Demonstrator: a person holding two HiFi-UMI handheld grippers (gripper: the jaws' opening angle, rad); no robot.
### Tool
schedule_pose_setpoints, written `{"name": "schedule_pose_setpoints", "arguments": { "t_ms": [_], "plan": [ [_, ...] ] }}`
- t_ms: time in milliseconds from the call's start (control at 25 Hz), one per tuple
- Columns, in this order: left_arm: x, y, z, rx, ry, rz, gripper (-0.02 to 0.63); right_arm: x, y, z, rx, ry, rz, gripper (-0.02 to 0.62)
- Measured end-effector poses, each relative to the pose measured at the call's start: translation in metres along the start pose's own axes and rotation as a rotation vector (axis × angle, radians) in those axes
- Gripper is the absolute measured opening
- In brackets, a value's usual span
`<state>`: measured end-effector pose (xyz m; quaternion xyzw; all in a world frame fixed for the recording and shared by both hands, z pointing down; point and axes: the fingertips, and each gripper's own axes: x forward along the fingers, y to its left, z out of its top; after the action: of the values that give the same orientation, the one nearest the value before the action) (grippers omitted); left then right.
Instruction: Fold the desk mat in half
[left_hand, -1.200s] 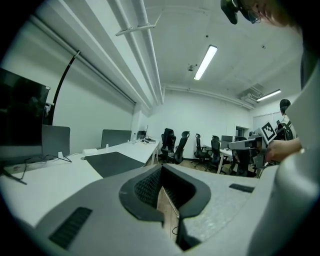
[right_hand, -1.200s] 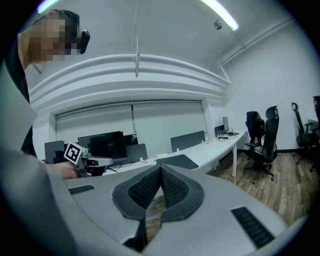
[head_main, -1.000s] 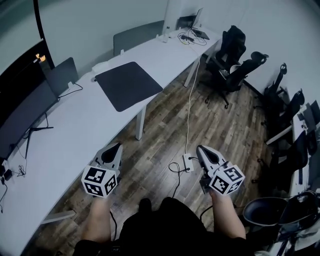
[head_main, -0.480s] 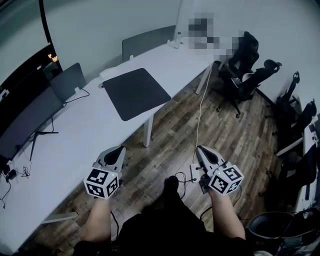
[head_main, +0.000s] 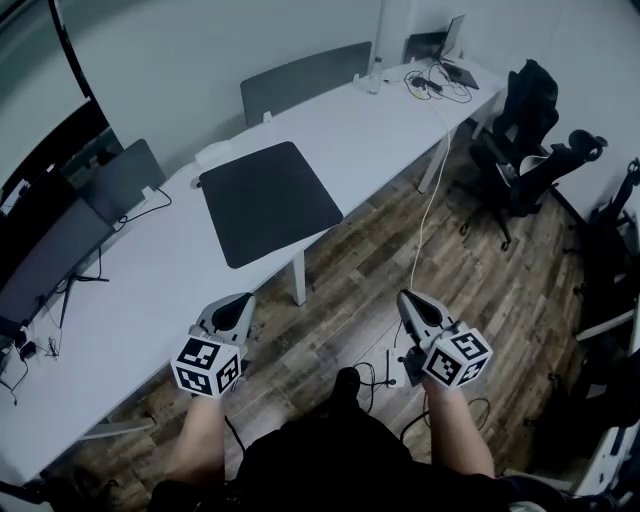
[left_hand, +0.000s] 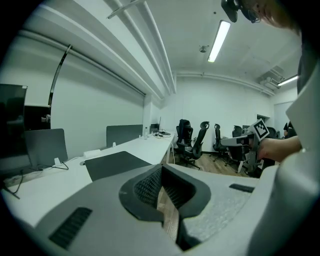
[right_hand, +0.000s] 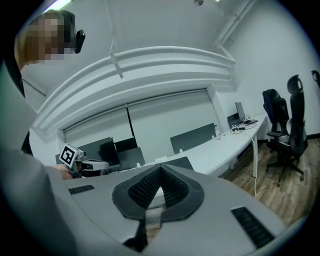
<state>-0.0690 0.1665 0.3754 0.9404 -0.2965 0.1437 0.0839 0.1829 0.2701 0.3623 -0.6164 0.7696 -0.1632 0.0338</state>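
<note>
1. Well, the person stands beside the long white desk (head_main: 140, 300) with a gripper in each hand.
2. The left gripper (head_main: 238, 301) hovers near the desk's front edge, its jaws pressed together with nothing between them.
3. The right gripper (head_main: 407, 298) hangs over the wooden floor (head_main: 380, 250), its jaws likewise closed and empty.
4. The desk mat (head_main: 270, 202), dark and unfolded, lies flat on the desk at 12 o'clock from the left gripper, well apart from both tools.
5. Black office chairs (head_main: 525, 130) stand at 2 o'clock, and a dark monitor (head_main: 45, 262) sits at 9 o'clock.
</note>
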Motion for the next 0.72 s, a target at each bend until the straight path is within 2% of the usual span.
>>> {"name": "schedule_pose_setpoints", "arguments": {
  "t_ms": [160,360,720],
  "plan": [
    [0.046,-0.006,0.015,-0.004,0.021,0.050,0.000,0.022,-0.056,0.016,-0.002,0.021,0.044,0.003],
    [0.082,-0.011,0.023,-0.009,0.048,0.110,0.000,0.042,-0.101,0.023,0.009,0.051,0.096,0.002],
    [0.109,0.008,0.021,-0.025,0.088,0.175,0.000,0.091,-0.122,0.015,-0.009,0.121,0.162,0.003]
  ]
}}
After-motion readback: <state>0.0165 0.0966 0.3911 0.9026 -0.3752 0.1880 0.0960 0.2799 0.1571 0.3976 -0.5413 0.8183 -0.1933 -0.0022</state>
